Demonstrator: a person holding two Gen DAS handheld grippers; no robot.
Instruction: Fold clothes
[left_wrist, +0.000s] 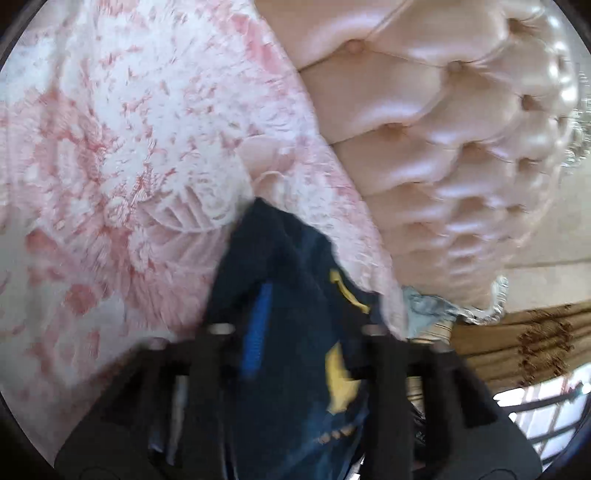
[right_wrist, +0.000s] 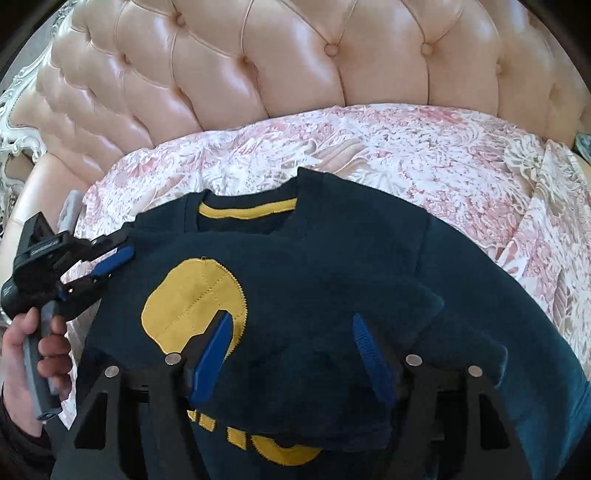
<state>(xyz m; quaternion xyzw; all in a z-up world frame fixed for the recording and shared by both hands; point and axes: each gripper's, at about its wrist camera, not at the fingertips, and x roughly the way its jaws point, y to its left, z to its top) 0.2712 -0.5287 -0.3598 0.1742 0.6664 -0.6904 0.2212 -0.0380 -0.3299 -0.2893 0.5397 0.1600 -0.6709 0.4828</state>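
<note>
A navy sweatshirt (right_wrist: 332, 258) with a yellow collar lining (right_wrist: 247, 210) and a yellow patch (right_wrist: 184, 295) lies on the pink flowered bedspread (right_wrist: 369, 147). A folded layer of it covers part of the yellow print. My right gripper (right_wrist: 291, 317) stands open just over that layer, blue pads (right_wrist: 218, 347) apart and pressing on nothing. My left gripper (right_wrist: 127, 245), held by a hand (right_wrist: 22, 343), is at the sweatshirt's left shoulder edge. In the left wrist view the left gripper (left_wrist: 295, 328) has bunched navy cloth (left_wrist: 295, 266) between wide-apart jaws.
A tufted pink headboard (right_wrist: 258, 66) runs along the far side of the bed, with an ornate silver frame (right_wrist: 18, 110) at its left end. In the left wrist view the headboard (left_wrist: 443, 110) sits to the right, a tan curtain (left_wrist: 517, 350) and a window railing (left_wrist: 546, 413) below it.
</note>
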